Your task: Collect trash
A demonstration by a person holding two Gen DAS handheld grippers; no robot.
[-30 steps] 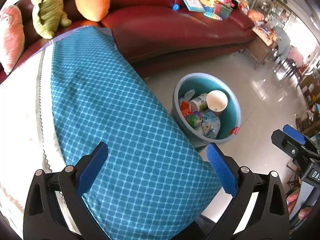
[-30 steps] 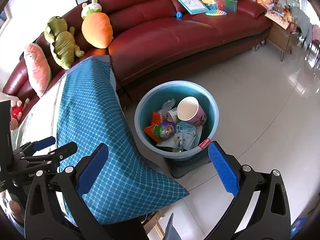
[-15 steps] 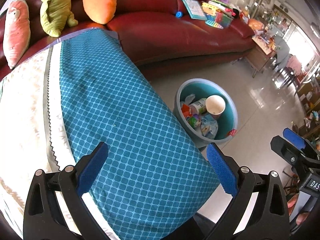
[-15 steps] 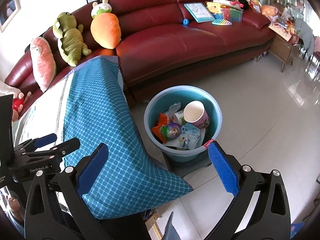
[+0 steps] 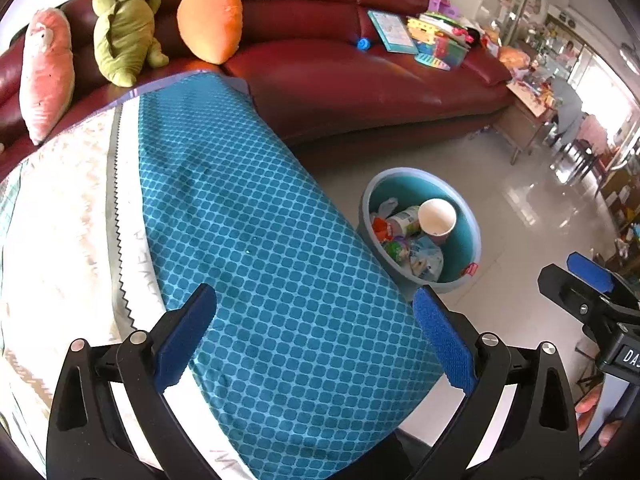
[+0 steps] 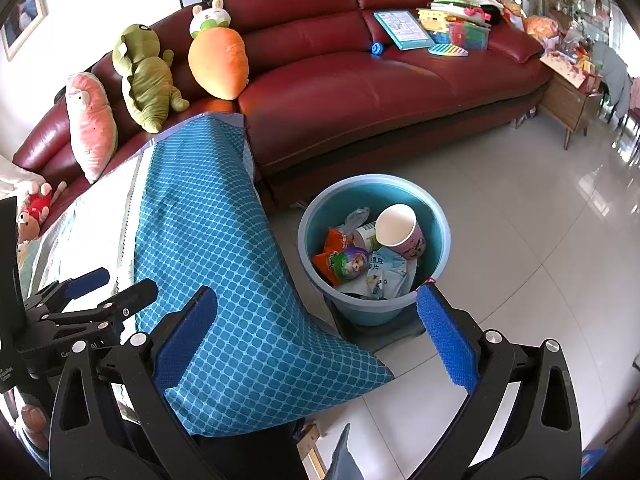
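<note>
Hovering above the teal-clothed bench (image 5: 280, 248), the left claw (image 5: 316, 336) was spread wide and held nothing. The right claw (image 6: 316, 336) was likewise spread and empty. On the floor (image 6: 520, 240) beside the bench, the blue bin (image 6: 438, 224) held a paper cup (image 6: 400, 230), snack wrappers (image 6: 340, 260) and other trash.

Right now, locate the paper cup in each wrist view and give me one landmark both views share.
Left wrist: the paper cup lies right of centre, inside the blue bin, mouth toward the camera.
Right wrist: the paper cup sits near the centre, on top of the wrappers in the blue bin.
Shared landmark: the orange carrot plush on the red sofa, upper left of the bin in both.
</note>
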